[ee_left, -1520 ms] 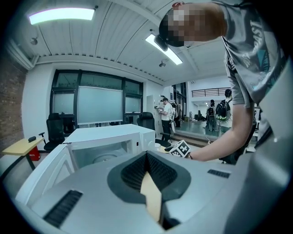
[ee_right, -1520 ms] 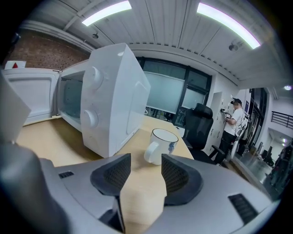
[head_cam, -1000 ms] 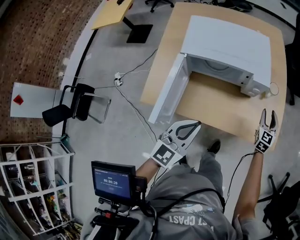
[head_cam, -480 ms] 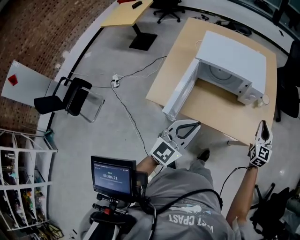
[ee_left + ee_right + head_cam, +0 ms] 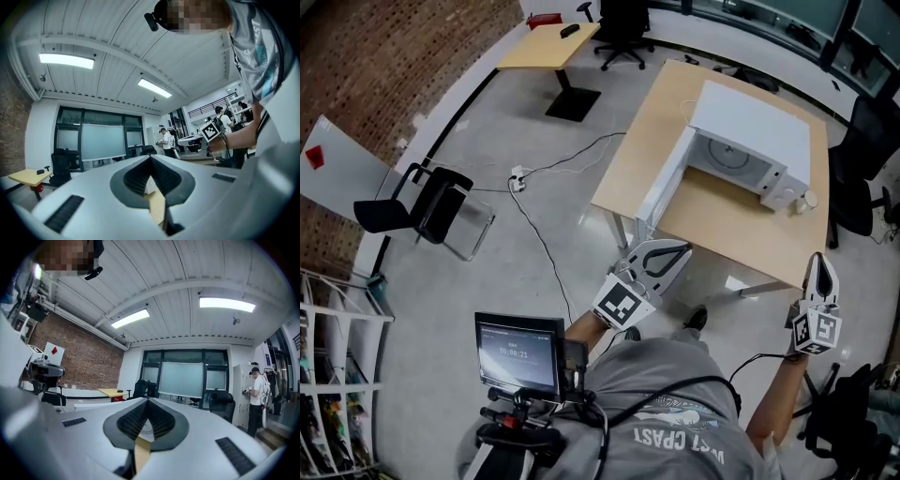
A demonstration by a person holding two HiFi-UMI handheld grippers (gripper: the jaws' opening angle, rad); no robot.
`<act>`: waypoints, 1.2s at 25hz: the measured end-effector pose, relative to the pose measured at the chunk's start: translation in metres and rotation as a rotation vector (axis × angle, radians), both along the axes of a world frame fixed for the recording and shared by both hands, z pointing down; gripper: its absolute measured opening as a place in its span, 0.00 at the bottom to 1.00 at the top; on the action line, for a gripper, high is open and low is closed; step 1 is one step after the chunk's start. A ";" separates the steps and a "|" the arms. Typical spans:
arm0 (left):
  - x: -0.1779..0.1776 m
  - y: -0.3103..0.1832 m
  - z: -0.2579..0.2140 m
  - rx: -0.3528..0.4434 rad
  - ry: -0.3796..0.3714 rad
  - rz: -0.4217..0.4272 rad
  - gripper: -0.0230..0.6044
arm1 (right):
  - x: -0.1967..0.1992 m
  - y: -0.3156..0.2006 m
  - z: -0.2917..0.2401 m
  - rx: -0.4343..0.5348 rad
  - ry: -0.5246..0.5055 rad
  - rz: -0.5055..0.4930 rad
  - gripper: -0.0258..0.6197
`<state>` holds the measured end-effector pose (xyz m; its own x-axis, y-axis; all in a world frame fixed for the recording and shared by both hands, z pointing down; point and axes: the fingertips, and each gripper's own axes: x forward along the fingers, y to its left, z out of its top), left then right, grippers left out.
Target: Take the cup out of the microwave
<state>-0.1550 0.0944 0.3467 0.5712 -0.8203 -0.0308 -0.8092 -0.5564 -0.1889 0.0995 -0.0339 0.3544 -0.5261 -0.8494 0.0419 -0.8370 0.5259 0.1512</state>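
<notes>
White microwave (image 5: 755,127) door (image 5: 667,186) hanging open, cup (image 5: 809,199) sitting beside it near table (image 5: 722,220) edge. Left gripper (image 5: 682,248), right gripper (image 5: 818,260) both closed, empty. Risk: passing arm knocking cup off.

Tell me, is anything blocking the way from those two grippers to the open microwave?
Nothing visible does. The microwave has its door swung aside, and only bare table lies between its opening and the left gripper and right gripper, both shut and empty.

You have a black chair (image 5: 417,202) on the floor at left, a white wire rack (image 5: 337,319) nearer you, and a yellow desk (image 5: 546,45) beyond.
</notes>
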 end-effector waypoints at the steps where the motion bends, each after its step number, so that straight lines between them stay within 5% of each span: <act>1: -0.003 0.007 -0.004 0.013 0.000 0.008 0.08 | -0.004 0.014 -0.009 0.010 0.005 -0.008 0.06; 8: -0.013 0.044 -0.030 0.109 0.000 0.065 0.08 | -0.030 0.094 -0.059 0.083 0.044 -0.060 0.06; 14: 0.006 0.052 -0.040 0.106 0.141 0.079 0.08 | -0.028 0.130 -0.073 0.099 0.058 -0.097 0.06; 30: 0.109 0.064 -0.018 -0.034 0.055 0.014 0.08 | 0.057 0.165 -0.044 -0.010 0.086 -0.109 0.05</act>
